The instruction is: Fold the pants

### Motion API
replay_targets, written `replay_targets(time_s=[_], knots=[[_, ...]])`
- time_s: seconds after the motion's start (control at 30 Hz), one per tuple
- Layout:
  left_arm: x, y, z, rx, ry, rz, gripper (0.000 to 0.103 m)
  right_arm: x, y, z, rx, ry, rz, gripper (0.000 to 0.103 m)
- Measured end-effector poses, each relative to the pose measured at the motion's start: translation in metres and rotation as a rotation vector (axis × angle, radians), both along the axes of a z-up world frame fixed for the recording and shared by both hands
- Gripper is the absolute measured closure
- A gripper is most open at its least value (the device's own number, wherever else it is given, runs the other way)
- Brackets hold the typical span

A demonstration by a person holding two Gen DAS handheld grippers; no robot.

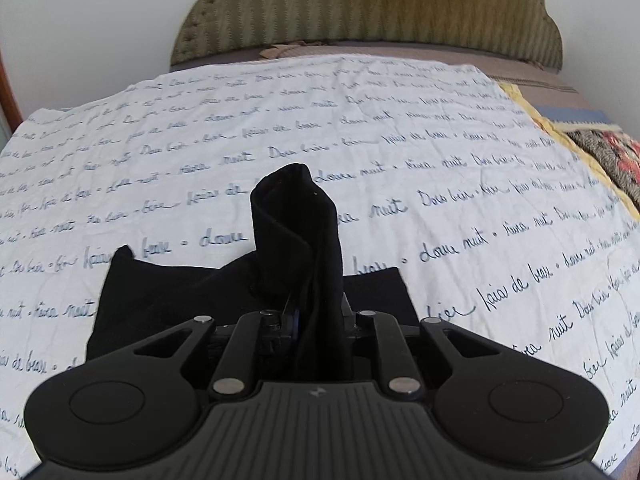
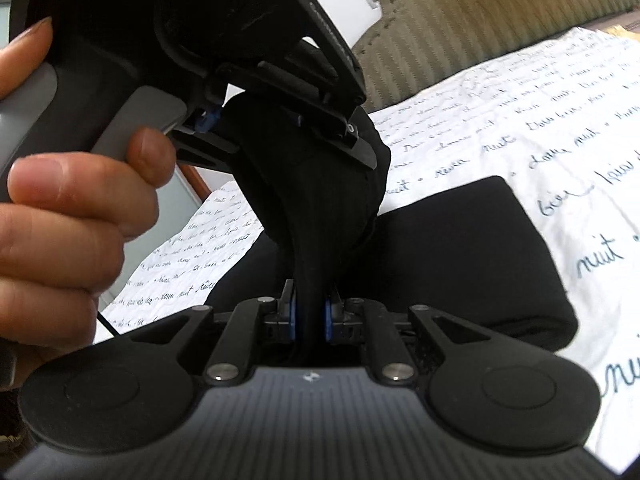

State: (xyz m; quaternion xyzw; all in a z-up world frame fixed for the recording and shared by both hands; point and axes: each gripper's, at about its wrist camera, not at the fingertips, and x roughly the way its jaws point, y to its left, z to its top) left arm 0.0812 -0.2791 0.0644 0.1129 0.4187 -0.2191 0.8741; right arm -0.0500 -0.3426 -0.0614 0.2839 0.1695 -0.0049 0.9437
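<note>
Both fingers [image 2: 310, 312] pinching black pants [image 2: 460, 248], L hand [image 2: 72, 208] fisted round L handle, over bedsheet [image 1: 360, 120].

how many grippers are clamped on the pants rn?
2. The left gripper pinches a raised fold of the black pants; the right gripper pinches the same bunch, just below the left one.

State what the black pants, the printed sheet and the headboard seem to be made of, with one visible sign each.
Black pants: soft matte knit or woven cloth, probably; it drapes limply and shows no shine.
Printed sheet: thin cotton-like fabric, creased, with blue script.
Headboard: padded, olive upholstery with ribbed stripes, possibly corduroy.
</note>
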Motion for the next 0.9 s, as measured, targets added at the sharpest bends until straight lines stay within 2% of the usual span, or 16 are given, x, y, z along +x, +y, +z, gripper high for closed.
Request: replay_targets(time_s=[0.3, 0.63, 0.9], knots=[[0.005, -0.034, -0.027, 0.081, 0.051, -0.045, 0.087, 0.001, -0.022, -0.019, 0.122, 0.052, -0.04, 0.091], [0.005, -0.045, -0.032, 0.117, 0.051, -0.07, 0.087, -0.004, -0.023, -0.02, 0.128, 0.066, -0.057, 0.091], [0.004, -0.055, -0.036, 0.128, 0.057, -0.095, 0.087, -0.013, -0.015, -0.009, 0.12, 0.075, -0.08, 0.091]])
